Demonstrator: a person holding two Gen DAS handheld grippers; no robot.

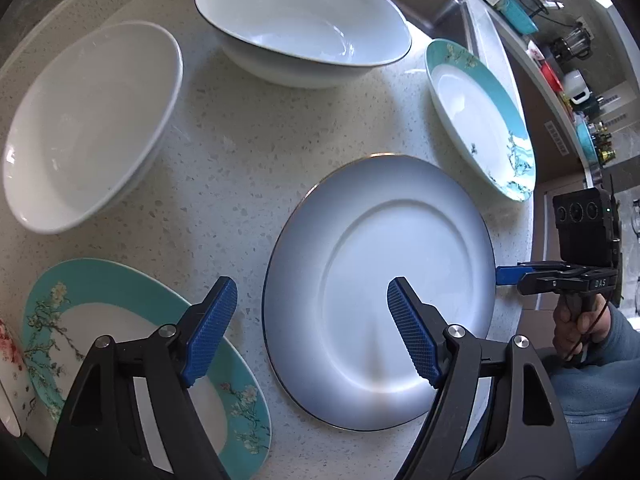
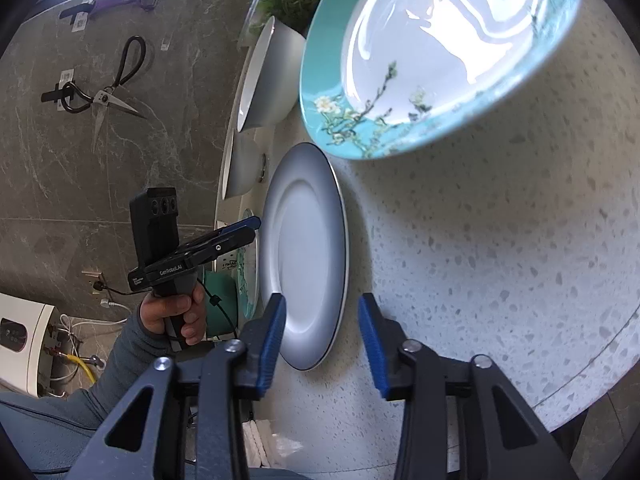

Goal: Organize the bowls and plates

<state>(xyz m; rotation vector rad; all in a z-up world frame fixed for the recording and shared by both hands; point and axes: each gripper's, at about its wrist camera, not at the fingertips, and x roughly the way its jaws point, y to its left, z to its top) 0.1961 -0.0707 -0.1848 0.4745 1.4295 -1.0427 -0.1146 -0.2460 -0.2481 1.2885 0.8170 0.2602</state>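
Observation:
A pale blue plate (image 1: pixel 384 280) with a dark rim lies flat on the speckled counter (image 1: pixel 224 152); it also shows in the right wrist view (image 2: pixel 304 248). My left gripper (image 1: pixel 312 300) is open and empty above its left edge. My right gripper (image 2: pixel 322 312) is open and empty, jaws straddling the plate's near rim; in the left wrist view it (image 1: pixel 508 274) sits at the plate's right edge. A teal floral plate (image 1: pixel 132 344) lies at lower left. A teal floral bowl (image 1: pixel 480 116) (image 2: pixel 432 52) sits at right. A white bowl (image 1: pixel 88 128) and a dark-rimmed bowl (image 1: pixel 300 20) stand behind.
A sink (image 1: pixel 432 4) is set in the counter at the back. A red-flowered white dish (image 1: pixel 12 380) sits at the far left edge. The counter edge (image 2: pixel 580 392) runs close to my right gripper. Scissors (image 2: pixel 104 96) hang on the wall.

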